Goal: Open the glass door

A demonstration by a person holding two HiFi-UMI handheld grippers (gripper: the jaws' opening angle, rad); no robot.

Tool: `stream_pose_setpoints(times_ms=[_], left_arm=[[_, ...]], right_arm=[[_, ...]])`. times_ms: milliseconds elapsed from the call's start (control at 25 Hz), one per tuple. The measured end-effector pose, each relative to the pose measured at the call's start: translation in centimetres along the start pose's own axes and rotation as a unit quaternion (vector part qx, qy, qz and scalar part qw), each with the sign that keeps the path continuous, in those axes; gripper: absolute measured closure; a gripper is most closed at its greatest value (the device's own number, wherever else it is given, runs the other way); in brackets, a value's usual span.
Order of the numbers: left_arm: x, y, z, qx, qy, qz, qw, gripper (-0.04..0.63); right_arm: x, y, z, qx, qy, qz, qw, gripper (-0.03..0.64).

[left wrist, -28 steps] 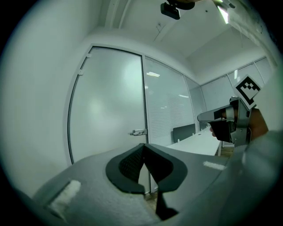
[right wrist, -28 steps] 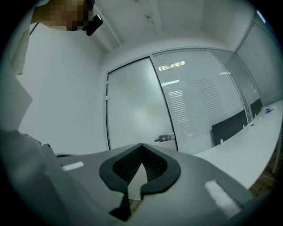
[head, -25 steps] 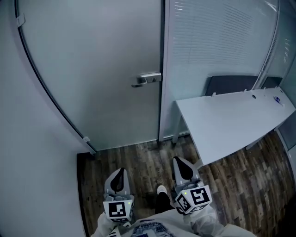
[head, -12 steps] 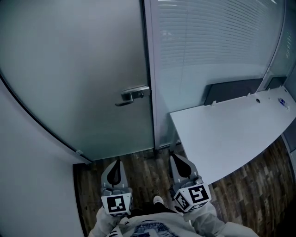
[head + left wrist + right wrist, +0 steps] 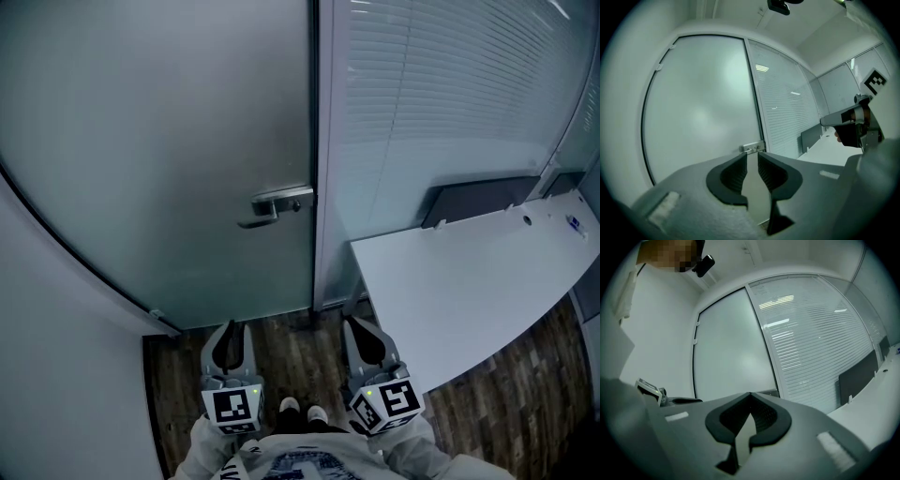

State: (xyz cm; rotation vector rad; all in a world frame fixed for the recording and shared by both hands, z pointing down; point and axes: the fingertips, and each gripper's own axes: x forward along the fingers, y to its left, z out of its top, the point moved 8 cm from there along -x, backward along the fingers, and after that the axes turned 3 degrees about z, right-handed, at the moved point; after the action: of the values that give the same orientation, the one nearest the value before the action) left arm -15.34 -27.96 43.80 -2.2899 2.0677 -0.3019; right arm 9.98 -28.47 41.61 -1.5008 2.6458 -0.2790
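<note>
Two grippers held low in front of the shut glass door

The glass door [image 5: 169, 141] stands closed, its handle [image 5: 274, 204] at the right edge, level and untouched. Well below the handle, over the wood floor [image 5: 300, 349], the left gripper [image 5: 752, 157] points toward the door; its jaws have just been opening and stand slightly apart with nothing between them. The right gripper [image 5: 749, 398] is below and right of the handle, its jaws pressed together and empty. Right of the handle are a slatted glass wall [image 5: 441, 94] and a white desk [image 5: 469, 281].

Dark plank floor [image 5: 520, 384] (white desk [image 5: 450, 281] on it)
</note>
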Motion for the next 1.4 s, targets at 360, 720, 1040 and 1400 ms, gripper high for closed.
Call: stream_pose_setpoints(times_ms=[360, 720, 1040, 1400], left_arm=[[6.8, 2.4, -1.2, 0.085, 0.03, -0.027, 0.9955, 0.387], [16.0, 2.1, -2.7, 0.324, 0.006, -0.042, 0.9451, 0.37], [23.7, 0.4, -4.3, 0.45, -0.008, -0.061, 0.8908, 0.37], [29.5, 0.5, -6.1, 0.522, 0.027, -0.052, 0.8507, 0.373]], right_arm=[[2.4, 0.0, -0.2, -0.003, 0.012, -0.03, 0.999, 0.612], [2.7, -1.1, -0.5, -0.008, 0.025, -0.068, 0.997, 0.612], [2.2, -1.9, -0.5, -0.01, 0.028, -0.1, 0.995, 0.612], [2.2, -1.8, -0.6, -0.012, 0.038, -0.111, 0.993, 0.611]])
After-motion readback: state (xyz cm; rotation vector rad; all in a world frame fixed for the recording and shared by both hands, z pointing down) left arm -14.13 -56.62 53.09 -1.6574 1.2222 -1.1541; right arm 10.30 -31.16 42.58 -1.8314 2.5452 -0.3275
